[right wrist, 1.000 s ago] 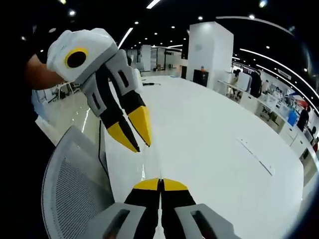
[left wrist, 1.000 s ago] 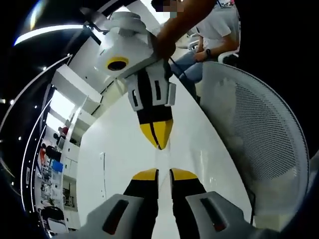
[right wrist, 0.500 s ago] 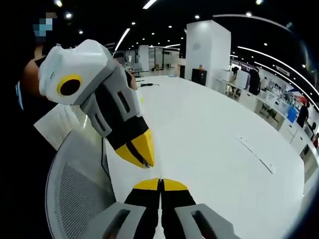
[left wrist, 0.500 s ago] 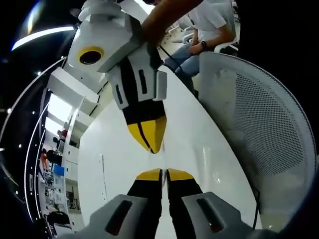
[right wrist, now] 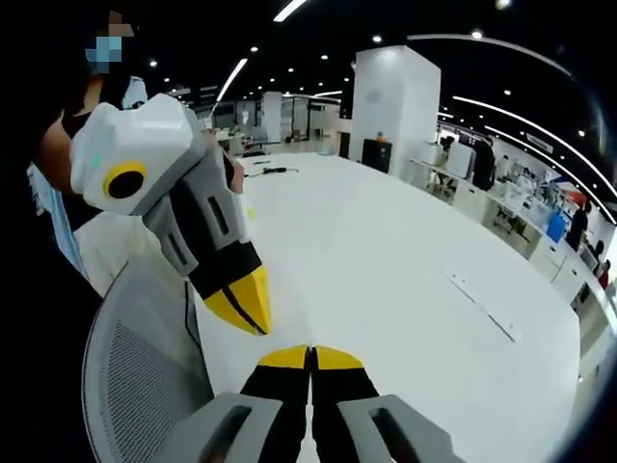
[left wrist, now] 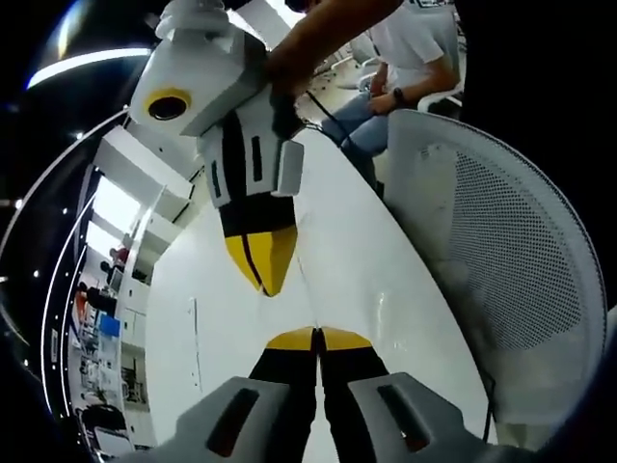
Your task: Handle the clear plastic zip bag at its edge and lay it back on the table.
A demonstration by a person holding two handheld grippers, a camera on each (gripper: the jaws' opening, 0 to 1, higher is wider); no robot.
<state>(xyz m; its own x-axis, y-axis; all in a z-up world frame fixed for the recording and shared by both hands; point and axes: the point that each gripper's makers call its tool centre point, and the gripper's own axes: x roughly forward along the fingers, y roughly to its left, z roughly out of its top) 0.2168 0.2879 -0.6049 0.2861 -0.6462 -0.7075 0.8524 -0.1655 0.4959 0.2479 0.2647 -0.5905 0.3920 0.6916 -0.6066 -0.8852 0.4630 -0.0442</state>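
Left claw [left wrist: 316,338] sits low in the left gripper view with its yellow tips pressed together, and I honestly can't make out anything pinched between them. Right claw [right wrist: 310,357] looks the same in the right gripper view, tips closed tight on each other. Each one also pokes into the other's view, hanging over the white tabletop [right wrist: 405,289] with its yellow tips together and pointing down, close to the other claw's tips but not touching. As for the clear plastic zip bag, I can't pick it out against the glossy white surface, so no idea where it lies. A white mesh chair back [left wrist: 501,260] stands right at the tabletop's edge, and a seated person [left wrist: 410,58] is beyond it.
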